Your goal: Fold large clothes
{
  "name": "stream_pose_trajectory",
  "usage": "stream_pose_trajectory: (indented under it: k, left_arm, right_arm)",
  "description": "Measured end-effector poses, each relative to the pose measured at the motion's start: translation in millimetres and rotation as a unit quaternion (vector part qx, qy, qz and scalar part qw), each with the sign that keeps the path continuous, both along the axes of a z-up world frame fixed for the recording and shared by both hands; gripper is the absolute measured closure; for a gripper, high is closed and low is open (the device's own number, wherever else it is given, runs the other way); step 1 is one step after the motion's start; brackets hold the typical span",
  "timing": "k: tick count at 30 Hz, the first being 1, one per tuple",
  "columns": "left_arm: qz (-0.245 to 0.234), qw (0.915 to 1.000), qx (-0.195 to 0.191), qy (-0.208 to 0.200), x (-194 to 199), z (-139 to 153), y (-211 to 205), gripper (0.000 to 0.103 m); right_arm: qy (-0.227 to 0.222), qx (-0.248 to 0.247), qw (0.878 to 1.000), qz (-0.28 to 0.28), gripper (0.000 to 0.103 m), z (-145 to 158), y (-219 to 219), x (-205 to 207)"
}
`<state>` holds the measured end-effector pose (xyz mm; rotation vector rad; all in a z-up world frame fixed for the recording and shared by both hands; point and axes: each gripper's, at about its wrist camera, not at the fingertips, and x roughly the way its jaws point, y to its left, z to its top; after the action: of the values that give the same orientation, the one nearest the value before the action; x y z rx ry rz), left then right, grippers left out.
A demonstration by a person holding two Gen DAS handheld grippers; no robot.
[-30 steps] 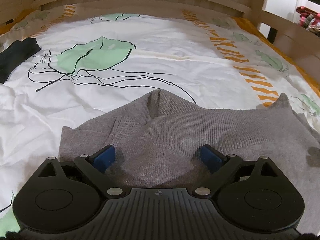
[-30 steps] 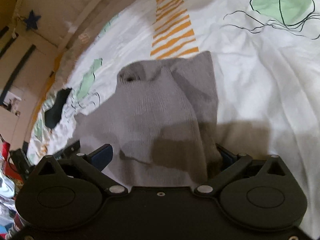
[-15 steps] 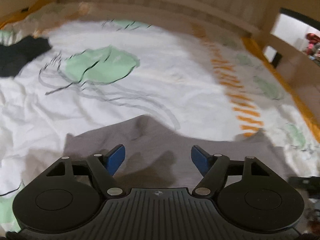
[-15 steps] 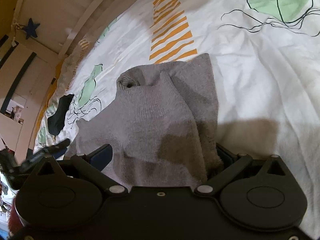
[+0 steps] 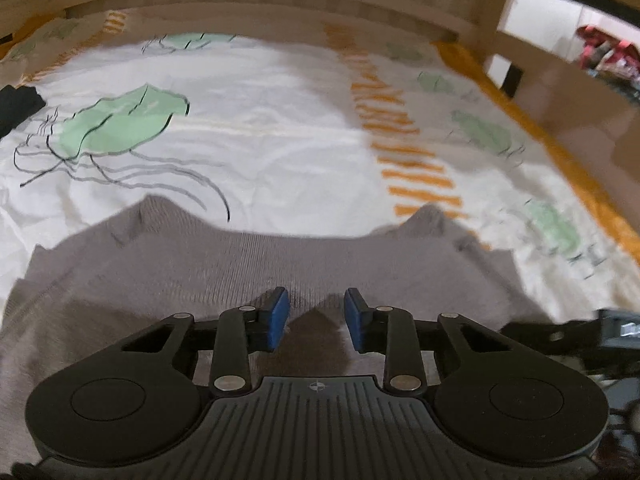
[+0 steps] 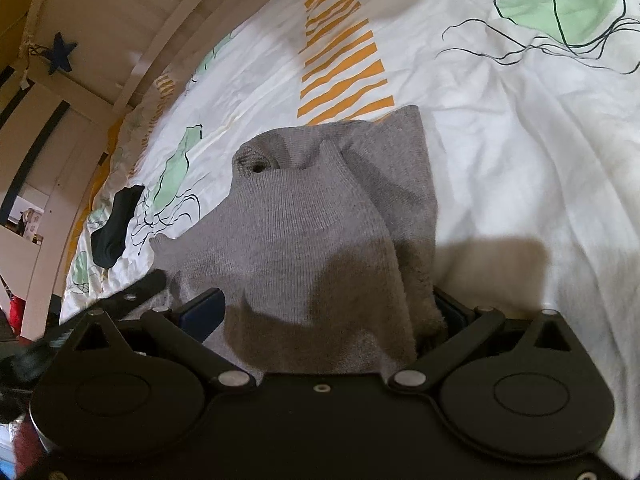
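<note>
The grey sweater (image 5: 248, 264) is lying partly folded on the bed (image 5: 280, 140), more folds remaining. The left tool (image 5: 316, 314) is hovering half-spread just above it; the right tool (image 6: 320, 312) is gaping around a bunched edge

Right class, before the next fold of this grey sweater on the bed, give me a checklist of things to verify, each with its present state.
1. Left tool closed on the grey sweater: not ok, a gap shows between its pads.
2. Right tool holding fabric: cannot tell, the sweater drapes between wide-set fingers.
3. Sweater lying flat: not ok, bunched in the right wrist view.
4. Black garment apart from the sweater: ok.
5. Bedsheet smooth: not ok, wrinkled.
</note>
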<state>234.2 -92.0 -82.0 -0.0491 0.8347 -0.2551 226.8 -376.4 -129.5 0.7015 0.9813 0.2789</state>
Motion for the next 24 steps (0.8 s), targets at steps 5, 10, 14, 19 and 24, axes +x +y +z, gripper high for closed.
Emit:
stream_pose_trajectory:
  k: [5,10,14,19,24]
  left_arm:
    - [-0.009,0.9988,0.048,0.002,1.8,-16.3,-11.1,0.072]
    - [-0.012,0.9981,0.060,-0.001,0.5,-15.7,-13.1,0.072]
    - [-0.010,0.9982,0.059,-0.001,-0.6,-15.2,-14.5,0.073]
    - [-0.006,0.9990,0.045,0.004,-5.1,-8.4,-10.8,0.073]
    - [-0.011,0.9999,0.008,0.009,-31.5,-1.6,-1.3,0.073]
  right_arm:
    - [0.002,-0.002,1.000,0.001,0.000,0.5,0.7,0.9]
    - [0.003,-0.006,1.000,0.001,0.000,1.3,2.7,1.0]
    - [0.003,-0.007,1.000,0.002,0.000,1.3,3.2,1.2]
    - [0.003,-0.005,1.000,0.002,0.000,1.1,3.1,1.3]
    - [0.003,-0.005,1.000,0.002,0.000,0.8,3.2,1.3]
